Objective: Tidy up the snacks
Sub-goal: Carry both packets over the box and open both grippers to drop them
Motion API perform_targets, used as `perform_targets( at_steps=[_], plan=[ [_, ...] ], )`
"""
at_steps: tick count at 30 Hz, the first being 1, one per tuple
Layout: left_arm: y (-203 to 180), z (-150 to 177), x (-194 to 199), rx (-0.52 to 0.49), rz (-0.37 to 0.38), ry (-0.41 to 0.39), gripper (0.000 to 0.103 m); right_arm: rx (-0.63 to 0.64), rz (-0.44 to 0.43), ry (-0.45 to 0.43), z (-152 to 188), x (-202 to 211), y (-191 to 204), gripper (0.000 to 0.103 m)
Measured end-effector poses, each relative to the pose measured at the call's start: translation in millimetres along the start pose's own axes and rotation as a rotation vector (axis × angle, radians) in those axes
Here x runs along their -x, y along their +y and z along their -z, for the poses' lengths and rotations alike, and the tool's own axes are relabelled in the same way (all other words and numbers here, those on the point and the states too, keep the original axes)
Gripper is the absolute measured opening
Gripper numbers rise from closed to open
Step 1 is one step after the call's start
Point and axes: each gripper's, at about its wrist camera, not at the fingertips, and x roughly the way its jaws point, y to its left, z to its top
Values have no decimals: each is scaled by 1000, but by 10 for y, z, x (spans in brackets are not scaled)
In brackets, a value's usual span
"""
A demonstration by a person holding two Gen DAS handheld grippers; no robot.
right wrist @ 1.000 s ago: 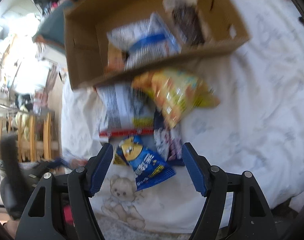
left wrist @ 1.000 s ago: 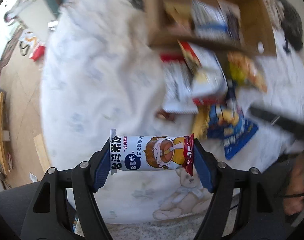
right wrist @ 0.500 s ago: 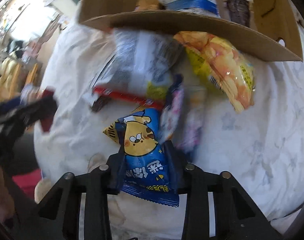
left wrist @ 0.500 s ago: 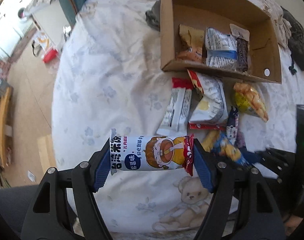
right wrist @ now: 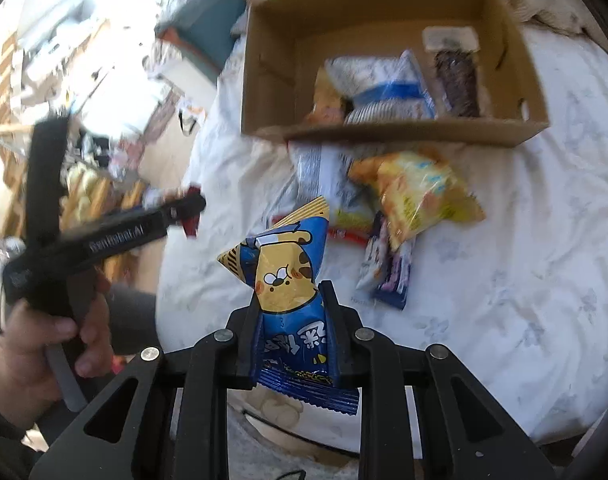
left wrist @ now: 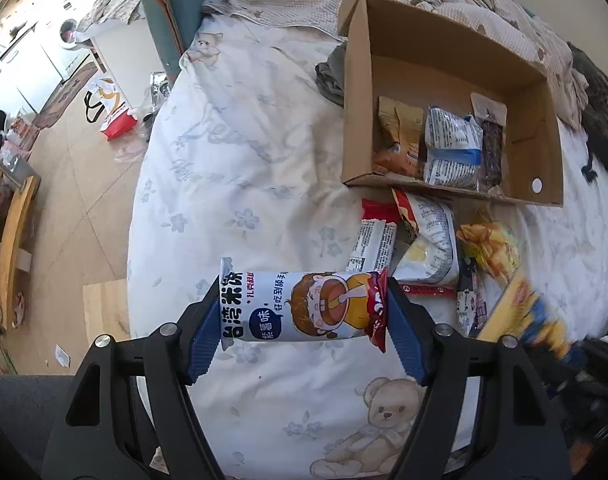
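The left wrist view takes in the whole cardboard box (left wrist: 452, 120) from above, with three packets standing against its near wall: an orange-brown one (left wrist: 398, 140), a white packet with a blue band (left wrist: 450, 150) and a dark bar (left wrist: 491, 146). It also shows a narrow white wrapper with a red end (left wrist: 374, 240) lying on the bed, which the right wrist view barely resolves. The right wrist view alone shows the person's left hand (right wrist: 43, 344) gripping the handle of the left claw (right wrist: 185, 210), seen side-on and blurred.

Everything rests on a bed covered by a white quilt with pale flowers and teddy bears (left wrist: 243, 168). Beyond its left edge lie a tan tiled floor (left wrist: 75, 208), a red-and-white bag (left wrist: 117, 124) and a wooden frame (left wrist: 11, 240); a teal cushion (left wrist: 171, 4) sits at the head of the bed. Just in front of the box lie a white pouch with a yellow patch (left wrist: 428, 244), a yellow crisp bag (right wrist: 418, 196) and a slim purple-and-white packet (right wrist: 388, 272), overlapping in a loose heap.

The left claw (left wrist: 304, 312) is spread wide and clamped on the ends of a white rice-roll packet with a cartoon boy (left wrist: 299, 306), held crosswise above the quilt. The right claw (right wrist: 291, 320) is nearly together, pinching a blue packet with a yellow cartoon dog (right wrist: 283, 280) near its lower end, the packet standing up out of the jaws, clear of the bed and short of the box.
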Motion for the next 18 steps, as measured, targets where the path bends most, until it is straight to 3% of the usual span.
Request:
perform_targets(
  at_steps=[10,18],
  plan=[
    [-29,34,66,-26,-18,-44,71,-126,5,-253,-246,329,-131,25],
    [-96,1,164,-53,-22,-106,71,-148,-15,-329,-389,424,-134,25]
  ],
)
